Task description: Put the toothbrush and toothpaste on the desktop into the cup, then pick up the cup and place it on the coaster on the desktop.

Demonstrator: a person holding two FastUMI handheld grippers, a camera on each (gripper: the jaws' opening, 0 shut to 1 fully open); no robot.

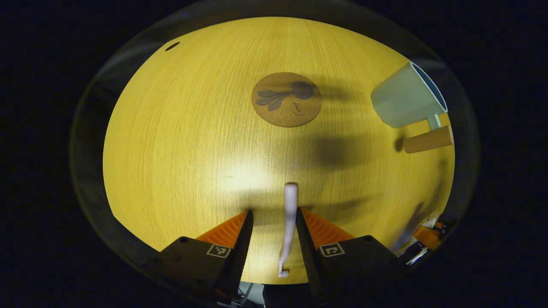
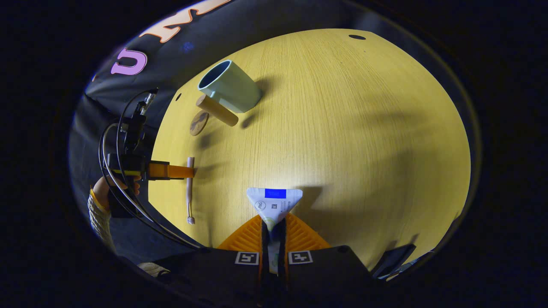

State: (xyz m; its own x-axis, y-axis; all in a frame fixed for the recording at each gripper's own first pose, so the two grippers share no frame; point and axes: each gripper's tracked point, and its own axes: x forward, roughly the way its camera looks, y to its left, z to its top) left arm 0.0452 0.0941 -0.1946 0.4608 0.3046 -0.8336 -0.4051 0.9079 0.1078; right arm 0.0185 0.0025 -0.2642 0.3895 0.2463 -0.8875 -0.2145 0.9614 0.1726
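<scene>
A white toothbrush (image 1: pixel 290 222) lies lengthwise between the fingers of my left gripper (image 1: pixel 274 211), closer to the right finger. The jaws stand open on either side of it. In the right gripper view the toothbrush (image 2: pixel 189 188) sits at the table's left edge, with the left gripper (image 2: pixel 186 171) reaching it from the side. My right gripper (image 2: pixel 273 219) is shut on a white toothpaste tube (image 2: pixel 274 202), whose flat crimped end fans out past the fingertips. The pale green cup (image 1: pixel 406 98) (image 2: pixel 231 87) with a wooden handle (image 1: pixel 428 139) stands beside the round cork coaster (image 1: pixel 287 99) (image 2: pixel 199 123).
The wooden table (image 2: pixel 342 128) stretches wide to the right of the cup. A person's hand and knitted sleeve (image 2: pixel 100 205) hold the left gripper, with black cables looping off it. Part of the right gripper (image 1: pixel 426 236) shows at the lower right of the left gripper view.
</scene>
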